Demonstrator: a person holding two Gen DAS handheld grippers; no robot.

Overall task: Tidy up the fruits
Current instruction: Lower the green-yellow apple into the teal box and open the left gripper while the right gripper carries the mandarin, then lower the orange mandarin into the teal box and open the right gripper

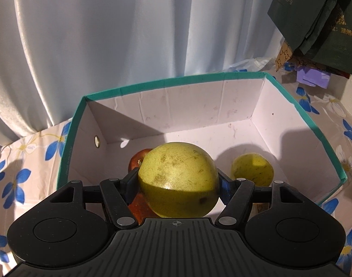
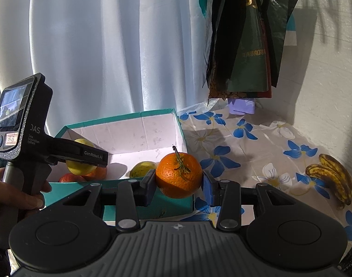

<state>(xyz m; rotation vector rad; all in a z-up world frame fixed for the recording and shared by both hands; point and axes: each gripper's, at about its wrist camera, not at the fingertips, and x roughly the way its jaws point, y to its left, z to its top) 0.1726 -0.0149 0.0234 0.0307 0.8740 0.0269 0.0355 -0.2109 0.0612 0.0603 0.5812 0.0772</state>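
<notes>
Surface: flower-print tablecloth (image 2: pixel 256 152); bananas (image 2: pixel 333 180) at its right.
Room: pale curtain (image 1: pixel 129 34) behind; dark bags (image 2: pixel 245 46) hanging.
Box (image 1: pixel 152 85): teal-rimmed, holding a second pear (image 1: pixel 252 168).
My left gripper (image 1: pixel 178 184): clamped on a yellow-green pear (image 1: pixel 178 177) over the box.
My right gripper (image 2: pixel 179 180): pinching an orange (image 2: pixel 179 175) beside the box.

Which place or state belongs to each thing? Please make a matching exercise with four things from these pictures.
Things:
1. large yellow-green fruit
2. orange with a stem
3. bananas
4. small yellow-green fruit

Places or states:
A. lying on the flowered tablecloth, outside the box
B. held in the left tool, above the box
C. resting on the box floor, by itself
D. held in the right tool, outside the box

Pairs: 1-B, 2-D, 3-A, 4-C
</notes>
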